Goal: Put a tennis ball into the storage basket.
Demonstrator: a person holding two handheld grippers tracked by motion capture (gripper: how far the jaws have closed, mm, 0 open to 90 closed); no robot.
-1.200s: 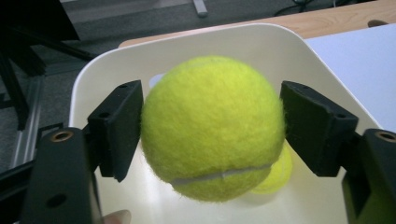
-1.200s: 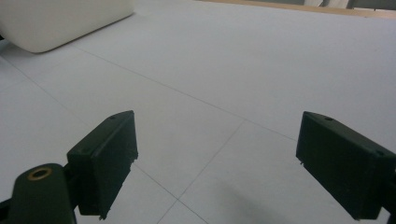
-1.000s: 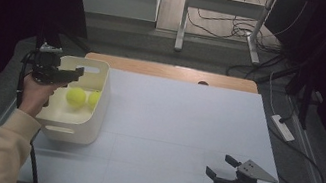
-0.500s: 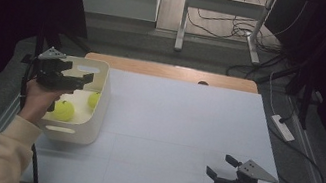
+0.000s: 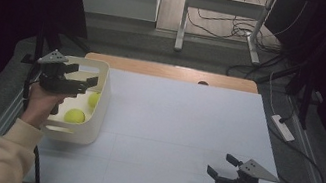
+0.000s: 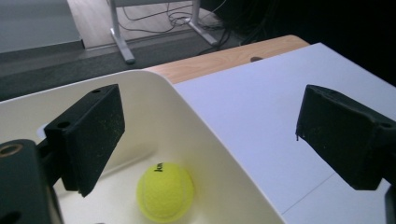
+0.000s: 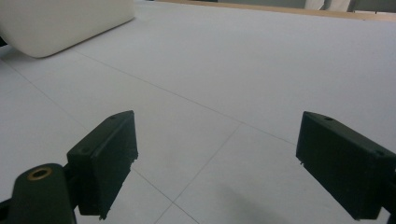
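My left gripper [image 5: 82, 80] had just spread its jaws, nothing between them; the ball [image 5: 75, 116] it hovered over earlier now lay below it in the white tub [image 5: 101, 106], beside a second ball [image 5: 93, 99], so the drop looked done. My right gripper [image 5: 225, 168] rested spread and empty on the bench [image 5: 180, 125].

Cream sleeve [image 5: 2, 154]; black hand-held gripper [image 5: 83, 75] with, seemingly, grey plate.
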